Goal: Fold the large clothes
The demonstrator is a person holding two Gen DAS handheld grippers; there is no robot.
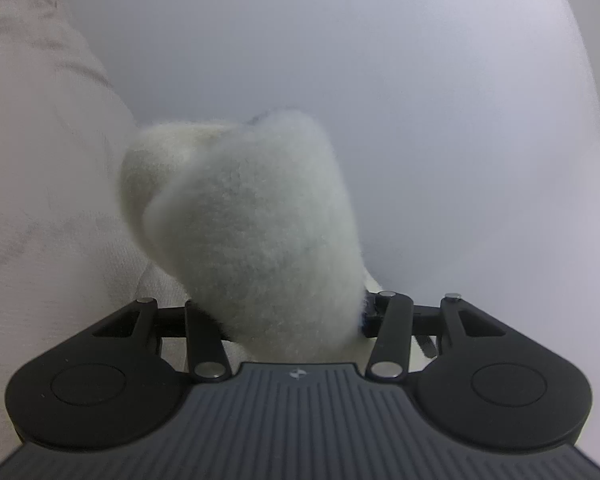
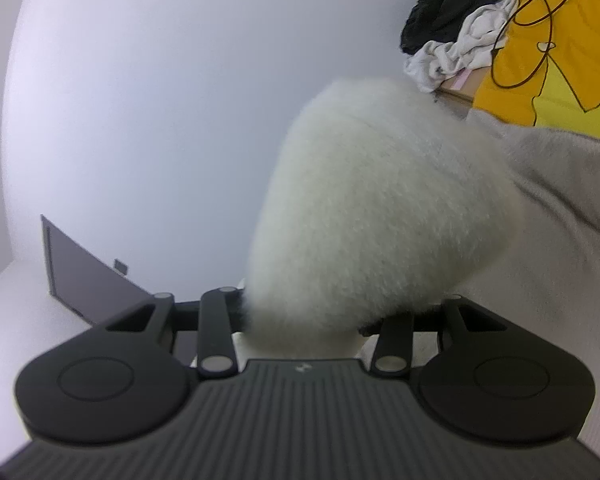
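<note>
Up close, the left gripper point(image 1: 296, 312) pinches a thick wad of the fluffy white garment point(image 1: 256, 232), which bulges forward over its hidden fingers, beige fabric point(image 1: 40, 200) trailing off to the left. Likewise the right gripper point(image 2: 304, 316) clamps another bunch of that fleece point(image 2: 372, 208), cloth running away rightward toward a yellow cloth point(image 2: 548, 72) and a dark clothes pile point(image 2: 452, 4).

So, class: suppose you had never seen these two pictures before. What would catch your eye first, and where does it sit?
First, the fluffy white garment bunched up in the middle of both views, gripped by the left gripper and the right gripper. Next, the bright yellow cloth at the right view's upper right, beside a dark and grey clothes heap.
</note>
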